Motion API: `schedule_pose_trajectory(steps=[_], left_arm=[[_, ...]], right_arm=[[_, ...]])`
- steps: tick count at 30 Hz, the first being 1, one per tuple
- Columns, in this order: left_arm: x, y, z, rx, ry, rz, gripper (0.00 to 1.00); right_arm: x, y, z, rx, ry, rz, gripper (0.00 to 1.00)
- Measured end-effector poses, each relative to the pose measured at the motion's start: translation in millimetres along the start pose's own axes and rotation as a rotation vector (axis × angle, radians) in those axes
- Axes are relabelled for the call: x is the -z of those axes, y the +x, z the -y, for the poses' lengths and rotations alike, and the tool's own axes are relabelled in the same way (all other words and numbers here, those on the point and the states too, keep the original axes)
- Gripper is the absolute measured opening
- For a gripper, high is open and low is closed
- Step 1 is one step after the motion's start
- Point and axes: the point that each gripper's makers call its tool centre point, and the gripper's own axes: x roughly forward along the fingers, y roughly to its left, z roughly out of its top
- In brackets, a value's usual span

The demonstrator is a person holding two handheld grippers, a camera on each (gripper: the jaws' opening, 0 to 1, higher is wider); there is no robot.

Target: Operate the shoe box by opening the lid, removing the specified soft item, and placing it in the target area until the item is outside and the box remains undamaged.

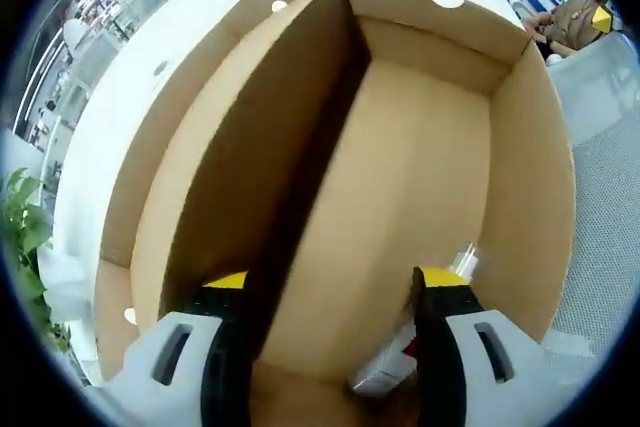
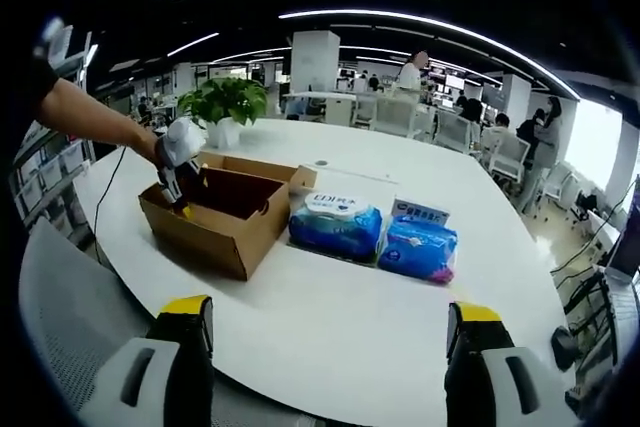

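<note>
The open box (image 2: 225, 209) sits on the white table (image 2: 350, 327), with two blue soft packs (image 2: 336, 225) lying just beside it, outside. The left gripper (image 1: 330, 312) reaches down into the box with jaws spread wide, a small plastic-wrapped item (image 1: 385, 372) near its right jaw. The right gripper (image 2: 325, 342) hangs over the table edge, jaws wide and holding nothing.

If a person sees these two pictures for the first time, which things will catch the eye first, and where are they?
In the right gripper view, the open cardboard shoe box stands on the white table, with the left tongs reaching into it from the left. Right of the box lie two blue soft packs, side by side. In the left gripper view, the brown inside of the box dominates, and a small white item lies at the bottom near the tongs.
</note>
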Motion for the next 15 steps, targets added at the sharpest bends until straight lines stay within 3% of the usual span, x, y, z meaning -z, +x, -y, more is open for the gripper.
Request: schedule_pose_trajectory(steps=[15], left_arm=[[2.7, 6.3, -0.4, 0.009, -0.004, -0.013, 0.60]], right_arm=[[-1.2, -2.5, 5.9, 0.017, 0.005, 0.007, 0.96]])
